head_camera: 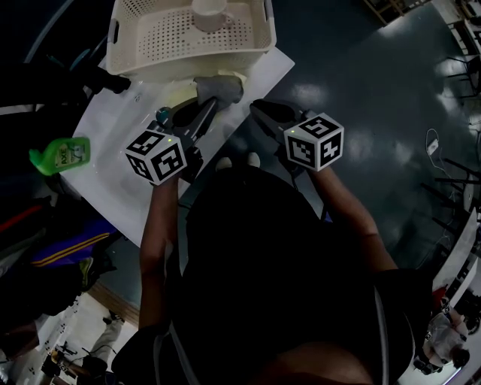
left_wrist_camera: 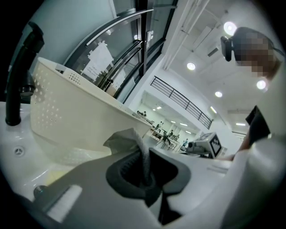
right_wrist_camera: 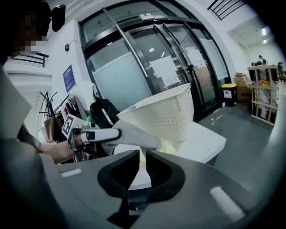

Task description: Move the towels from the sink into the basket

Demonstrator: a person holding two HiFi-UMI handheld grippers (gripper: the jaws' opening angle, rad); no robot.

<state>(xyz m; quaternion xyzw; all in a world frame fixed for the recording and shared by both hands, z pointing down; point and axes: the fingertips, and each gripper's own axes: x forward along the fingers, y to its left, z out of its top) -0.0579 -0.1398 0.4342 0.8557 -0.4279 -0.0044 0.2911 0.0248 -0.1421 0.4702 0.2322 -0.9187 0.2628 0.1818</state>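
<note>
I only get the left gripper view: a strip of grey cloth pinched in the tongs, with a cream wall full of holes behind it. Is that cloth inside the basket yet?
Observer: Not yet. The right gripper view shows the grey towel bunched at the tip of the left tongs, outside the basket and beside its wall.
Visitor: What is the other hand holding?
Observer: Nothing. The right tongs are open and empty, alongside the left ones.
Visitor: Is there anything in the basket already?
Observer: The head view shows one white round thing in it. I can't tell what it is.
</note>
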